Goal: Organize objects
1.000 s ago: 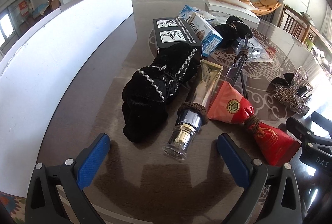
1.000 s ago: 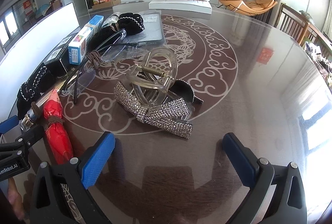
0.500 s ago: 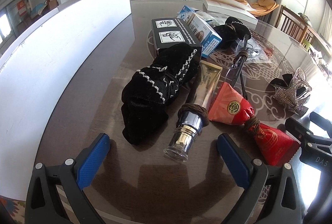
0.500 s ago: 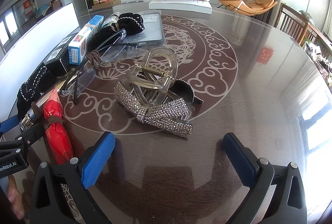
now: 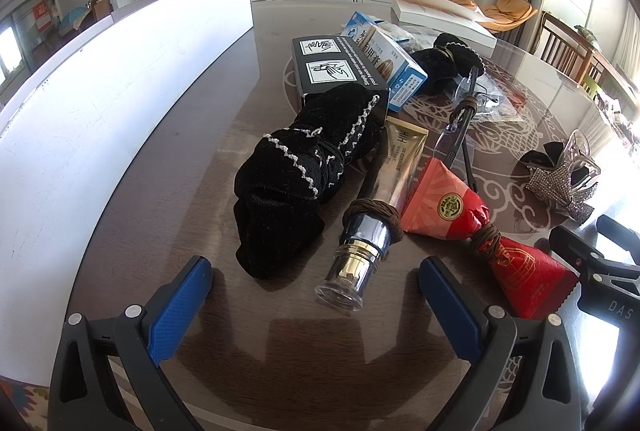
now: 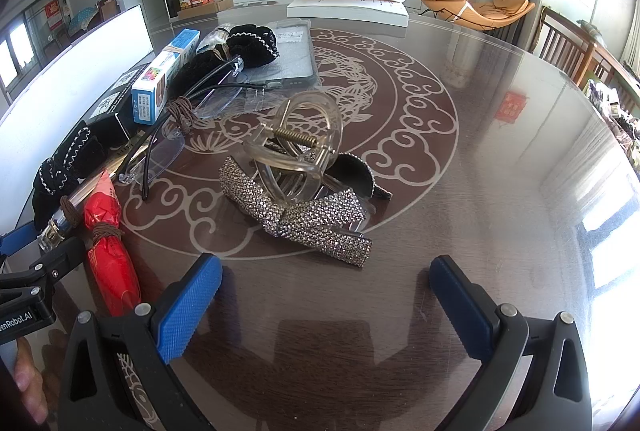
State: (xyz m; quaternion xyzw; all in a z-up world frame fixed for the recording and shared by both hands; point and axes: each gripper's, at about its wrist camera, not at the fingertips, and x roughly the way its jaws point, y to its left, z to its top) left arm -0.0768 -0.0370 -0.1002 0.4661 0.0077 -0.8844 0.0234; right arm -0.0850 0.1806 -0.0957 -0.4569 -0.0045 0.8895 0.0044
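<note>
- Blue-padded left gripper [image 5: 314,297] hangs agape and empty at the table's near edge, the cosmetic tube [image 5: 370,215] just ahead; right gripper [image 6: 324,297] hangs likewise before the rhinestone bow clip [image 6: 296,211].
- A clean pick likely means straddling the tube's silver cap, clear of the black velvet pouch [image 5: 300,175] and red packet [image 5: 480,231].
- Glossy patterned table [image 6: 460,191] fronts a sunlit living room.
</note>
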